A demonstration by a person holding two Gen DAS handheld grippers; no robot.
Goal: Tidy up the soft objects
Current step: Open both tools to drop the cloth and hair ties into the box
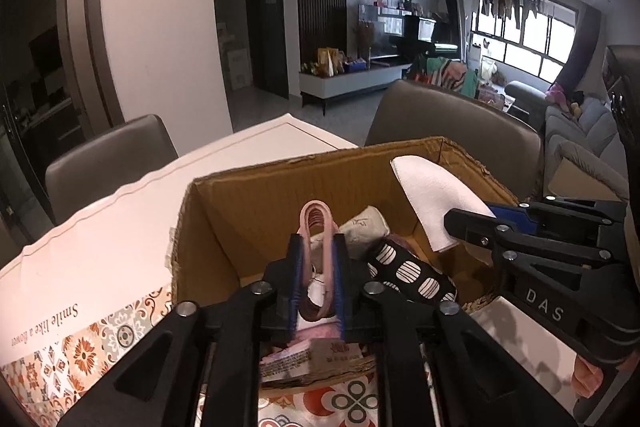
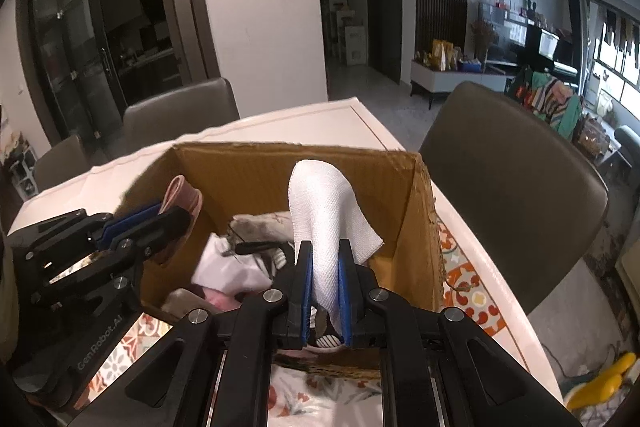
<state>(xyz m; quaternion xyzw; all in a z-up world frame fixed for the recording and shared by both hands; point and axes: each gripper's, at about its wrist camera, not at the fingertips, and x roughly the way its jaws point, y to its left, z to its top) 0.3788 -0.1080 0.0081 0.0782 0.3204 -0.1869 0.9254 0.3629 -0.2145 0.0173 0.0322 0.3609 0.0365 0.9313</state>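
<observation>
Two tools hang side by side over an open cardboard box (image 1: 224, 223) that stands on a white tabletop (image 1: 120, 211) with a floral patterned cloth (image 1: 80, 347) under its near edge. The left tool (image 1: 318, 247) has its blue pads narrowed around a folded pink sock (image 1: 316, 219), which stands up between them above the box's inside; whether the pads press it firmly I cannot tell. The right tool (image 2: 325, 259) is clamped tight on a white cloth (image 2: 324, 203), whose free end rises and droops over the box's right half. Down in the box lie a black item with white oval print (image 1: 412, 273), a pale grey sock (image 1: 366, 227) and crumpled white fabric (image 2: 228, 267). Grey-brown chairs (image 2: 516, 163) stand round the tabletop.
</observation>
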